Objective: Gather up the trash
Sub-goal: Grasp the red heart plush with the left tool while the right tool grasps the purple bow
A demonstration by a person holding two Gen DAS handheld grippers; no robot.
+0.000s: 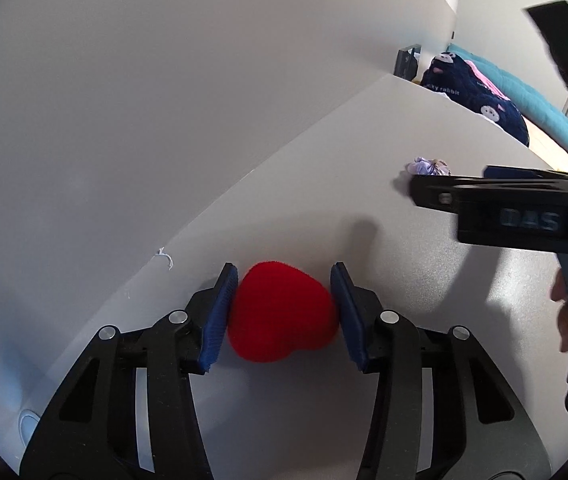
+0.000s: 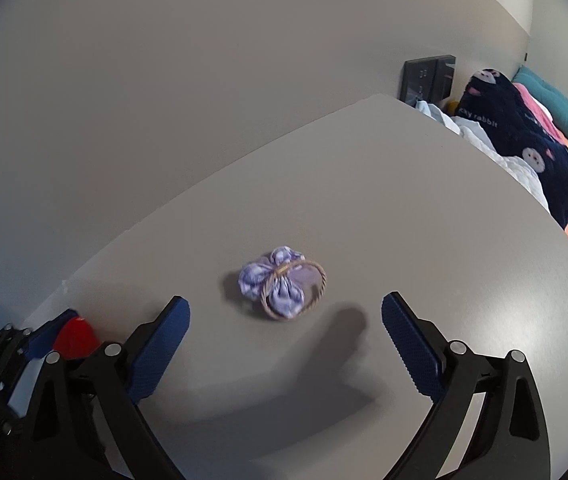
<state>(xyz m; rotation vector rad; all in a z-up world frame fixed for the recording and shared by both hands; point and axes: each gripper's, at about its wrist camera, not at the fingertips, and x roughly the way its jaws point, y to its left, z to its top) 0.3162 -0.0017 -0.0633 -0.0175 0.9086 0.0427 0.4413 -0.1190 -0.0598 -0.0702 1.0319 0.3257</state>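
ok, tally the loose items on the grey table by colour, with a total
Red: 1, the red fuzzy lump between the left gripper's pads
Purple: 1, the purple cloth bundle tied with cord, ahead of the open right gripper
Total: 2 on the table

Heart cushion (image 1: 281, 312) on table (image 1: 364, 152) near wall (image 1: 163, 80); fabric bundle (image 2: 281, 282) right of it, mid-table.

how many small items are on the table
2: a red heart-shaped plush between the left gripper's pads, and a purple fabric bundle ahead of the open right gripper. Others may lie outside view.
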